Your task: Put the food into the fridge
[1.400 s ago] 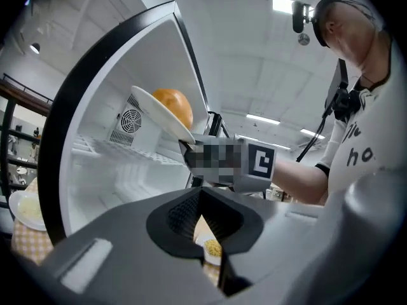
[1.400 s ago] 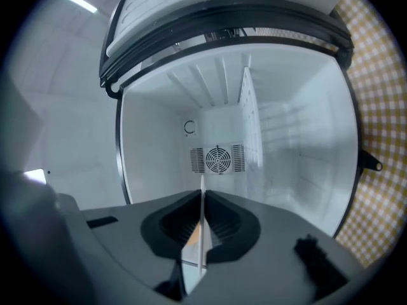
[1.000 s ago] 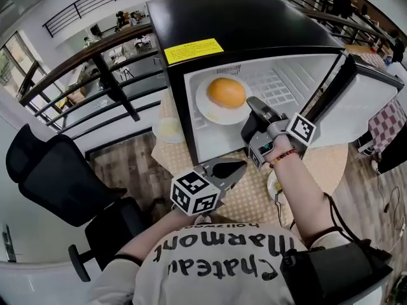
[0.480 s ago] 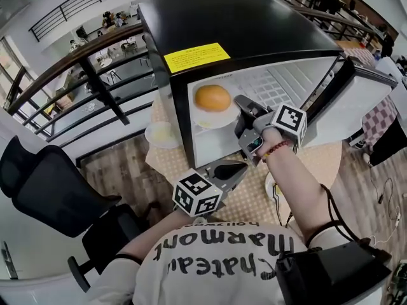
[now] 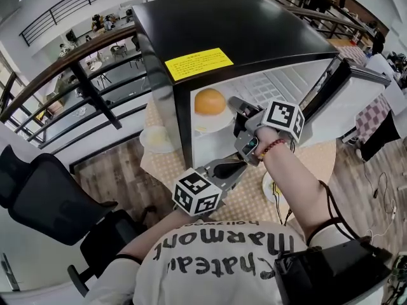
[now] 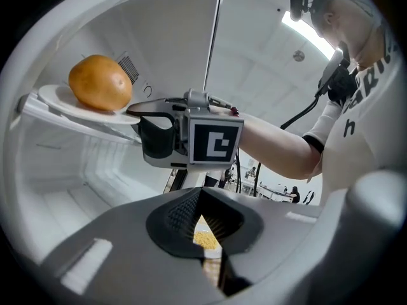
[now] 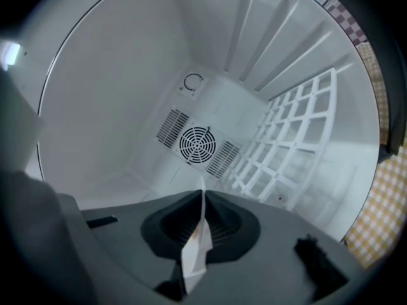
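Observation:
A round orange-yellow food (image 5: pixel 210 101) lies on a white plate (image 5: pixel 215 123) inside the open black mini fridge (image 5: pixel 241 24). My right gripper (image 5: pixel 236 111) reaches into the white cavity, shut on the plate's near rim. In the right gripper view the rim shows edge-on as a thin white sliver (image 7: pixel 198 246) between the closed jaws. The left gripper view shows the food (image 6: pixel 98 81) and plate (image 6: pixel 60 100) at upper left, just above a white shelf (image 6: pixel 76 121). My left gripper (image 5: pixel 236 167) hangs low before the fridge, shut and empty (image 6: pixel 202 232).
The fridge door (image 5: pixel 356 100) stands open to the right. The fridge sits on a table with a yellow checked cloth (image 5: pixel 254 199); a white dish (image 5: pixel 154 138) lies left of it and another (image 5: pixel 270 186) under my right arm. A black chair (image 5: pixel 51 202) stands at left.
My right gripper has carried the plate and food up and to the left, deeper into the fridge. My left gripper has stayed where it was.

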